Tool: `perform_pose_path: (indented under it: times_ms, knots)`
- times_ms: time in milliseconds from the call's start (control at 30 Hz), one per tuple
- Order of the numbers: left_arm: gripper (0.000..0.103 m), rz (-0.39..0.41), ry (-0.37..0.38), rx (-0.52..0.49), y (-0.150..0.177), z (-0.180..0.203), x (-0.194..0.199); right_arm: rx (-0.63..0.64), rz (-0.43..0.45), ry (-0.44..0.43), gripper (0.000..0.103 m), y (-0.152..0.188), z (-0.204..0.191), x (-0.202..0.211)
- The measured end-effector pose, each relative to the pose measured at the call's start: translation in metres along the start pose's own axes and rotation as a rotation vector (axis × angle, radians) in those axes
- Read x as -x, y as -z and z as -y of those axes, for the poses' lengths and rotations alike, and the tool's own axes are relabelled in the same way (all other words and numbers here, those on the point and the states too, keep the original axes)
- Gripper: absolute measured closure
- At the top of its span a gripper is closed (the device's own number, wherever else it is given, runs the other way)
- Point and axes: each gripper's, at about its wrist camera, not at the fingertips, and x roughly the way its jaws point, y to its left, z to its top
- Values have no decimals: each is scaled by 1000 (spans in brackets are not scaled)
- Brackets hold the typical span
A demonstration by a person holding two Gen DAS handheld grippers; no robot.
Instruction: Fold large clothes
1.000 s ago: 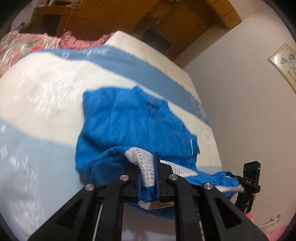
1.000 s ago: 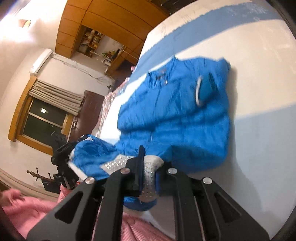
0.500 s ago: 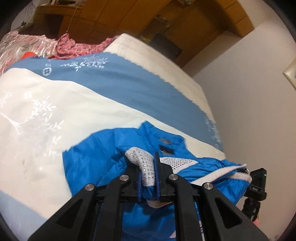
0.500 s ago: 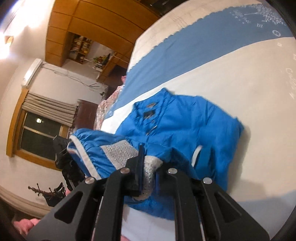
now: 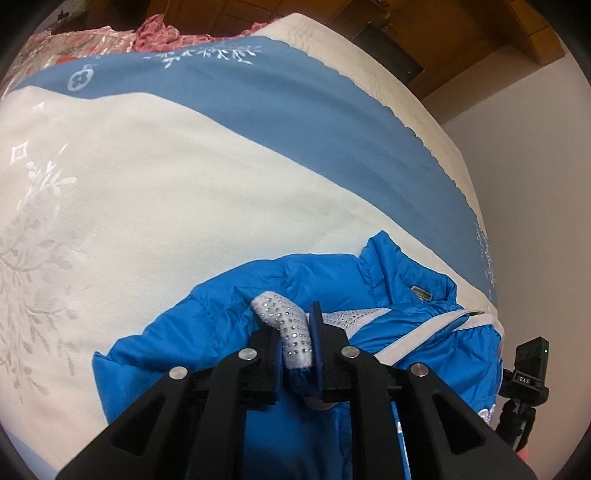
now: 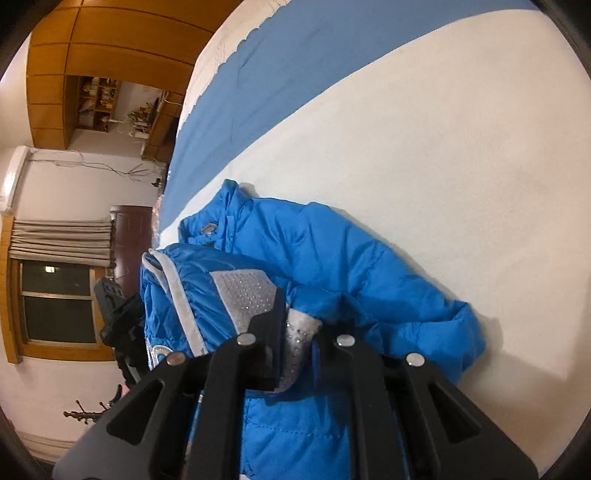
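A bright blue padded jacket point(image 5: 207, 325) with grey studded trim lies on the bed, collar at its far end. My left gripper point(image 5: 295, 343) is shut on the grey studded hem of the jacket and holds it over the jacket's body. My right gripper point(image 6: 297, 350) is shut on the same grey hem further along; the jacket point(image 6: 332, 266) spreads beyond it toward the collar. The other gripper shows at the edge of each view, the right one point(image 5: 528, 369) and the left one point(image 6: 118, 317). The lifted hem is folded over the lower part of the jacket.
The bed cover point(image 5: 166, 192) is white with blue bands point(image 5: 277, 110) and snowflake prints. Pink bedding point(image 5: 155, 31) lies at the far end. A white wall point(image 5: 535, 177) is close on the right. Wooden wardrobes point(image 6: 92, 40), a window point(image 6: 55, 306) and a coat stand point(image 6: 85, 413) stand beyond the bed.
Both grippers have carried the held hem forward over the jacket toward its collar. The jacket now looks shorter and lies lower in both views.
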Motion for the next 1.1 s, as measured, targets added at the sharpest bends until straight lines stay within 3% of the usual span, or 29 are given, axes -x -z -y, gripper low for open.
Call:
perform_pose_path:
  times_ms: [167, 233, 300, 433, 533, 567, 633, 700, 733, 800, 933, 1100]
  knots:
    - [75, -14, 43, -18, 8, 3, 24, 57, 2, 16, 78, 16, -17, 22]
    - [67, 4, 46, -41, 16, 4, 41, 78, 13, 12, 52, 24, -22, 33]
    - [49, 44, 9, -79, 26, 5, 59, 114, 46, 29, 39, 34, -29, 45]
    - [46, 82, -143, -180, 48, 6, 76, 198, 56, 137, 38, 63, -42, 53]
    - [44, 56, -232, -247, 66, 8, 67, 244, 42, 266, 37, 81, -44, 40]
    - [45, 47, -235, -255, 72, 8, 63, 258, 39, 278, 39, 85, -46, 35]
    - [56, 60, -250, -272, 81, 11, 61, 291, 51, 342, 63, 93, -52, 27]
    - [82, 84, -267, -296, 86, 19, 64, 317, 73, 414, 85, 94, -60, 24]
    - [86, 97, -260, -297, 88, 22, 67, 319, 83, 411, 92, 93, -63, 26]
    - [93, 131, -244, -292, 87, 27, 74, 327, 110, 391, 97, 91, -70, 34]
    - [96, 232, -181, -254, 75, 35, 98, 316, 182, 346, 98, 84, -78, 57]
    - [96, 259, -220, -248, 52, 43, 90, 251, 209, 347, 99, 62, -67, 56]
